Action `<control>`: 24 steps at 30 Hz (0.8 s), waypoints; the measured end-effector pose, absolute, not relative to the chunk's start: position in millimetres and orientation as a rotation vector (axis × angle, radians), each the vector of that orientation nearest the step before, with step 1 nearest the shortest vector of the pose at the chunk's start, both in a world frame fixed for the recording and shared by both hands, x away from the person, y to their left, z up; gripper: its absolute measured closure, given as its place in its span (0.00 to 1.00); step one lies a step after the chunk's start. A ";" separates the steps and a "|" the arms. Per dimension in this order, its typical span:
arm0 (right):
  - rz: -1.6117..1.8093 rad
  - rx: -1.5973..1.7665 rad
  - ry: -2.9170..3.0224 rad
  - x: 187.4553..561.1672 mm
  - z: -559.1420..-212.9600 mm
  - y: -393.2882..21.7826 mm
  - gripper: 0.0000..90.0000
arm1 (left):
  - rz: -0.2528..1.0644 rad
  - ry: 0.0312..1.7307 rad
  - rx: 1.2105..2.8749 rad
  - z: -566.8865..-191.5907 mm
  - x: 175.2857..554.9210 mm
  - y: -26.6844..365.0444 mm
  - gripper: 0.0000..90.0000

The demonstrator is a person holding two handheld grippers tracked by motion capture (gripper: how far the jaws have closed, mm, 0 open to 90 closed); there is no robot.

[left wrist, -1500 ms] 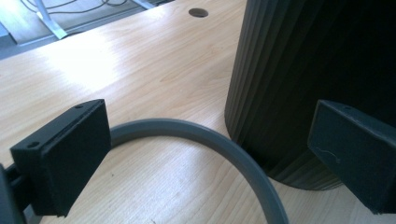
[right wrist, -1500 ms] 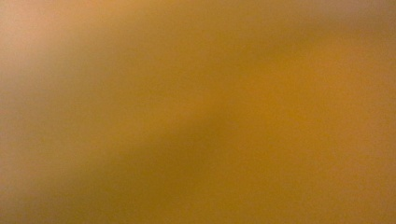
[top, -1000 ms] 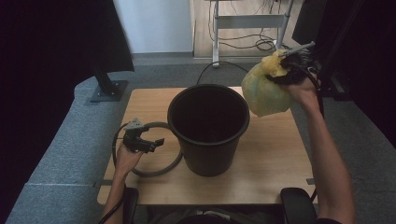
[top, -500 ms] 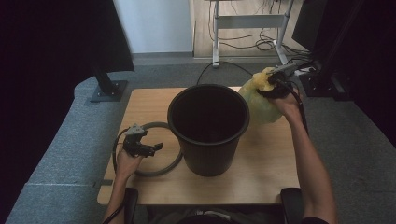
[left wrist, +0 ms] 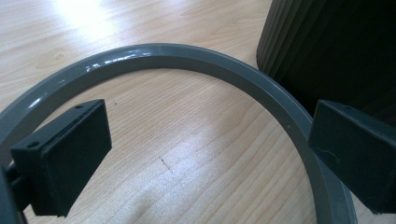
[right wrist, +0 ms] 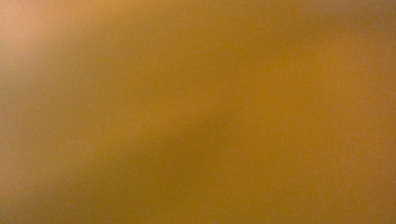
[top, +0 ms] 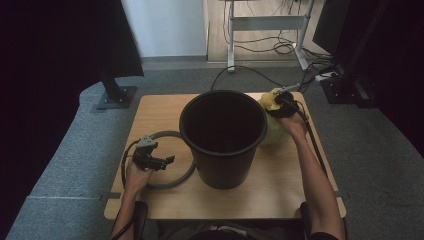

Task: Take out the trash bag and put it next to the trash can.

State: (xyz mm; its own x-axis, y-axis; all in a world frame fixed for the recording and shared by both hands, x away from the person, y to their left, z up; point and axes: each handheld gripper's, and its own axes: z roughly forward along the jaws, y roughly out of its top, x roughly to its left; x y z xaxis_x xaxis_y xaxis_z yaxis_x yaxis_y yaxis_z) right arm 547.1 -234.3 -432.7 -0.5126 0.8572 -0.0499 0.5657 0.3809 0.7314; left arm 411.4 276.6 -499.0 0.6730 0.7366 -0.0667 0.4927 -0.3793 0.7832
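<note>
A yellow plastic bag is held by its bunched top in the right gripper, beside the far right wall of a black plastic bucket on a wooden table. The bag hangs outside the bucket, touching or nearly touching its wall, with its lower part at the tabletop. The right gripper's jaws are closed on the gathered film, whose yellow blur fills the right gripper view. The bag is judged light, limp and slippery, liable to slide or tear if pinched thinly; the gathered neck is the sound place to hold it. The bucket's interior looks dark, and nothing can be made out inside it. The left gripper is kept low over a grey plastic ring lying beside the bucket, its jaws wide apart and holding nothing.
</note>
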 end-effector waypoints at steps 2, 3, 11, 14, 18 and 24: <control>0.938 1.261 2.208 548.7 -443.7 -234.5 0.71 | 0.375 0.949 2.066 -500.2 411.4 276.3 0.00; 0.935 1.274 2.202 549.3 -449.3 -234.4 0.71 | 0.376 0.950 2.069 -500.9 411.4 276.2 0.00; 0.918 1.334 2.203 550.9 -490.2 -233.4 0.69 | 0.400 0.972 2.117 -506.8 412.4 275.6 0.00; 0.918 1.342 2.205 551.2 -500.7 -231.5 0.69 | 0.403 0.984 2.126 -509.1 412.9 276.1 0.00; 0.870 1.327 2.239 553.5 -516.6 -222.8 0.68 | 0.411 0.993 2.132 -510.8 413.2 277.3 0.00; 0.873 1.335 2.226 560.7 -536.6 -212.2 0.69 | 0.411 0.995 2.135 -511.5 413.1 277.7 0.00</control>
